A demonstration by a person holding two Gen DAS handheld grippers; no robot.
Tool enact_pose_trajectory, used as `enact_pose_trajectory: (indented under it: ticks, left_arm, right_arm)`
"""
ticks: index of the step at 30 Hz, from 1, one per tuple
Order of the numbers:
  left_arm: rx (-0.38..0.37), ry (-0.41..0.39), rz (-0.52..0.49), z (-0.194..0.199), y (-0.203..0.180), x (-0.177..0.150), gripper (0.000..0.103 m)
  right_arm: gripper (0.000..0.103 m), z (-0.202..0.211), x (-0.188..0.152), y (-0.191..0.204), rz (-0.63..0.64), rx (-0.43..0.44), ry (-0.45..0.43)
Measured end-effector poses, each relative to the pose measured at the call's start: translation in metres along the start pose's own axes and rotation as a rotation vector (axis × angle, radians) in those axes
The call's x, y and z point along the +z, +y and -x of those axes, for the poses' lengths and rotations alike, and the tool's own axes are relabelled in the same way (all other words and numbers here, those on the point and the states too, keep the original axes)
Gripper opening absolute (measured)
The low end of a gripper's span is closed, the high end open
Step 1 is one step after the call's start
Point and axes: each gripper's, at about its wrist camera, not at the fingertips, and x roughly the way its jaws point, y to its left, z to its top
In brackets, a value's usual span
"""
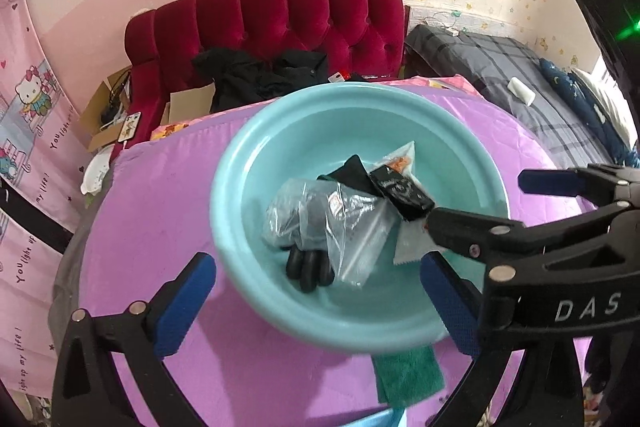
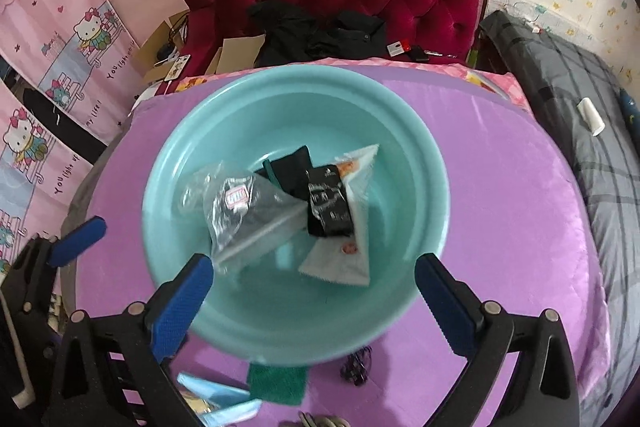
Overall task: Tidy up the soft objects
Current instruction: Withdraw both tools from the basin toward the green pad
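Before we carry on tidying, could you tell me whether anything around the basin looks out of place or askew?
Mostly the green cloth: it lies on the purple cover with its far edge hidden under the teal basin, not inside it. A small dark tangle also sits loose beside it. In the basin, the bagged items lie in a heap, overlapping.

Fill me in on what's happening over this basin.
Two handheld grippers hover open over a teal basin on a purple cloth; neither the left gripper nor the right gripper holds anything. The basin already contains a clear plastic bag, a black packet and a white pouch. A green cloth lies outside it.
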Motion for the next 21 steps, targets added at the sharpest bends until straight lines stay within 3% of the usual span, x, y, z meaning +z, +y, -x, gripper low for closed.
enact_pose_trajectory:
  ticks: [14,21]
  left_arm:
    - [-0.005,-0.033,-0.023,0.050,-0.002,-0.046,0.103]
    - [-0.013,-0.017,-0.020,0.064,0.001,-0.074,0.103]
  right_arm:
    - [0.103,0.045,-0.055,-0.001,0.006,-0.047,-0.026]
    - [0.103,0.052,-0.089,0.002,0.000,-0.016,-0.006]
